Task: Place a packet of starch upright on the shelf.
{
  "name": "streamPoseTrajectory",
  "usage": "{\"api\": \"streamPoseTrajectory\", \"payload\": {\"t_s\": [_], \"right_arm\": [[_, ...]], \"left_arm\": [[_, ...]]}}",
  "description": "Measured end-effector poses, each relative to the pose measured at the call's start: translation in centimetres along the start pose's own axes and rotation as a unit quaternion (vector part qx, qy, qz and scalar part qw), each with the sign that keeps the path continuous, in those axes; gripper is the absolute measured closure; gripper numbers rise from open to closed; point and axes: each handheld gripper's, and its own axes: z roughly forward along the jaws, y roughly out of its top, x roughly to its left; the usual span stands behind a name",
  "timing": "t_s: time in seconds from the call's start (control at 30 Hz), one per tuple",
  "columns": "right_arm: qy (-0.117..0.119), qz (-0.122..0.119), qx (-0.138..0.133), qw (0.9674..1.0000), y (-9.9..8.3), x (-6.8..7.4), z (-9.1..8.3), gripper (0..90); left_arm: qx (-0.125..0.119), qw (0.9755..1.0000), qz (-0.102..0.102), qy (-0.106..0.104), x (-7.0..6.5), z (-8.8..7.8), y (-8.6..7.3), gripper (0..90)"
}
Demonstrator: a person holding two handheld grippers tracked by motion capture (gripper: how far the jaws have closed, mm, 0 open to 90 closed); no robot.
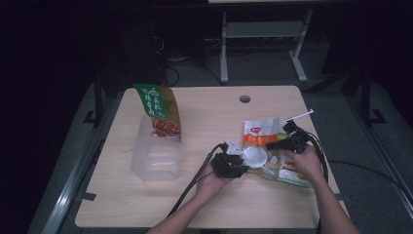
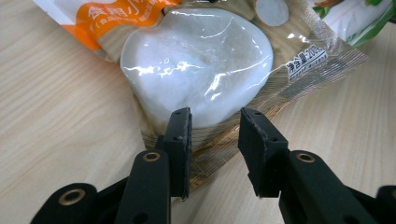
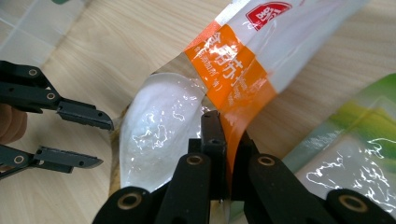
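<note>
at the left of the high view a clear plastic container (image 1: 156, 156) sits on the wooden table (image 1: 122, 195), and a green and orange snack bag (image 1: 159, 109) stands upright at the container's far end, whether inside it or just behind i cannot tell. toward the lower middle of that frame a hand (image 1: 210, 183) holds the left tool (image 1: 239, 163), its cable trailing down toward the bottom edge. in the left gripper view this tool (image 2: 215, 123) has its jaws parted by a moderate gap, with nothing pinched between them; they sit right at the near edge of a white and orange food pouch (image 2: 201, 60), whose glossy white bulge fills the upper middle of the frame and whose crinkled clear seam runs under the jaw tips. in the right gripper view the same left tool (image 3: 95, 140) appears at the left edge, open, its tips just beside the pouch (image 3: 163, 126). right of centre in the high view the pouch (image 1: 260, 139) lies flat on the table, partly over a second pack with green print (image 1: 292, 175) at its lower right. the right tool (image 1: 280, 145), held by the other hand (image 1: 304, 163), meets the pouch's right side. in the right gripper view its jaws (image 3: 229, 140) are pressed together on the orange band of the pouch, and the green pack (image 3: 355, 140) lies at the right edge.
</note>
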Motion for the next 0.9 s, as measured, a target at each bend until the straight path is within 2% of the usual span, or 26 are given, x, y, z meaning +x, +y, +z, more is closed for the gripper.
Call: {"api": "streamPoseTrajectory", "payload": {"t_s": [0.2, 0.4, 0.53, 0.77, 0.9], "right_arm": [[0.008, -0.012, -0.024, 0.9996, 0.0, 0.9, -0.8, 89.3], [0.015, -0.026, -0.044, 0.9986, 0.0, 1.9, -1.6, 89.4], [0.023, -0.041, -0.061, 0.9970, 0.0, 2.9, -2.3, 89.4], [0.026, -0.062, -0.071, 0.9952, 0.0, 4.3, -2.8, 89.5], [0.026, -0.076, -0.076, 0.9939, -0.1, 5.1, -3.0, 89.6]], "left_arm": [[-0.002, 1.0000, 0.004, 0.002, 0.0, -1.0, -0.3, 61.3], [-0.015, 0.9999, -0.005, -0.003, -0.2, -2.0, -0.7, 57.7], [-0.019, 0.9998, 0.003, -0.004, -0.4, -2.7, -1.0, 55.9], [-0.026, 0.9996, 0.004, -0.004, -0.4, -4.2, -1.8, 53.1], [-0.032, 0.9995, -0.005, -0.008, -0.5, -4.8, -2.4, 51.5]]}}
